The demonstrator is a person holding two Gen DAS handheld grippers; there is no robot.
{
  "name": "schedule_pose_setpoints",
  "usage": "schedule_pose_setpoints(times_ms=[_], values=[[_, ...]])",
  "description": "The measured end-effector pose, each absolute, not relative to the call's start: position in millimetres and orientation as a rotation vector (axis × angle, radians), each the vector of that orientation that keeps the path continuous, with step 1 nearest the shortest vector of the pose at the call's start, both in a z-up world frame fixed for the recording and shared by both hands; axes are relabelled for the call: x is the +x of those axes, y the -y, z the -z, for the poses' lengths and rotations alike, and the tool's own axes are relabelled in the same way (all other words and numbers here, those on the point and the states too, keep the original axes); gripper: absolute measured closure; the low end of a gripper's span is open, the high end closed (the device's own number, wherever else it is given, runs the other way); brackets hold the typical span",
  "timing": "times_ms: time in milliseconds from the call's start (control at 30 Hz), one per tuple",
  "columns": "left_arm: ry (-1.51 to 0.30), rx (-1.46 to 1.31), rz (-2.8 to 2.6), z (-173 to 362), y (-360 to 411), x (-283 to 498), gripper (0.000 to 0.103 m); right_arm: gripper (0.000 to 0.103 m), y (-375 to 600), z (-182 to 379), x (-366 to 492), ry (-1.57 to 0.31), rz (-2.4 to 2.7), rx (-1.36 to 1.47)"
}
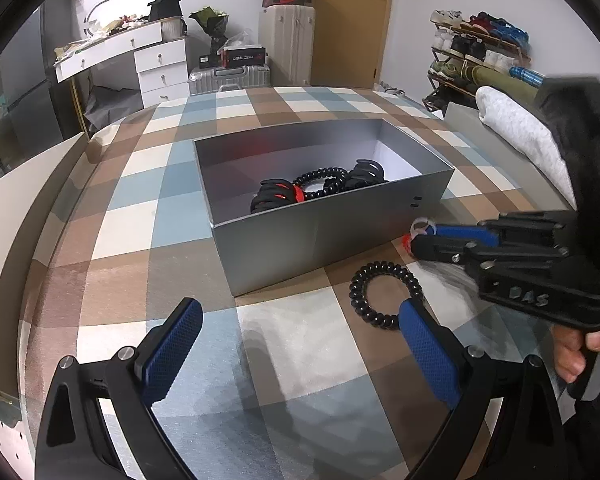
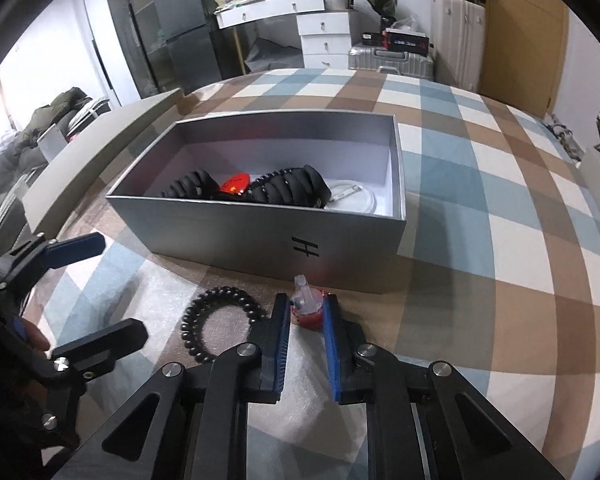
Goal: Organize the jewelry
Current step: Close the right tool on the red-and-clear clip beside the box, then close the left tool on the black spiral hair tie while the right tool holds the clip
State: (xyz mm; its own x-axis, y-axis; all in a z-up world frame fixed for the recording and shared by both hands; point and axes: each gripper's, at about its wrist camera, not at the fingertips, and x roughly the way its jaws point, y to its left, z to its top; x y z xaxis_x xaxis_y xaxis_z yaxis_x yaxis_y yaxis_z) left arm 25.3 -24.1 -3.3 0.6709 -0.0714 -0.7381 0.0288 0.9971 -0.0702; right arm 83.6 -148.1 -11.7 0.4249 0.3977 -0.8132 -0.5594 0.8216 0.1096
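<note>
The grey box [image 2: 260,236] walls off the front; open checked cloth [image 2: 480,240] lies to its right.

The supporting surface is a bed covered with a checked cloth [image 1: 308,344] in blue, brown and cream squares. A grey open-topped box [image 1: 324,236] stands directly on the cloth near its middle. A black spiral hair tie [image 1: 384,296] lies flat on the cloth just in front of the box, apart from its wall. A small red and clear piece [image 2: 309,308] sits low at the cloth beside the hair tie, near the box wall.
</note>
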Motion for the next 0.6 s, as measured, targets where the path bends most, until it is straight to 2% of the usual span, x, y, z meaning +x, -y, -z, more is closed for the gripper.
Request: schedule_pose_setpoints(times_ms=[267,600], values=[[-0.845,-0.053,0.106,5.4,33.8,23.7,0.007,0.09,158.2,-18.6,77.8,-0.904,-0.674,-0.13],[-0.895,-0.025,0.152,14.5,51.7,31.5,0.007,0.09,167.5,-26.1,81.3,-0.899,-0.693,-0.085]])
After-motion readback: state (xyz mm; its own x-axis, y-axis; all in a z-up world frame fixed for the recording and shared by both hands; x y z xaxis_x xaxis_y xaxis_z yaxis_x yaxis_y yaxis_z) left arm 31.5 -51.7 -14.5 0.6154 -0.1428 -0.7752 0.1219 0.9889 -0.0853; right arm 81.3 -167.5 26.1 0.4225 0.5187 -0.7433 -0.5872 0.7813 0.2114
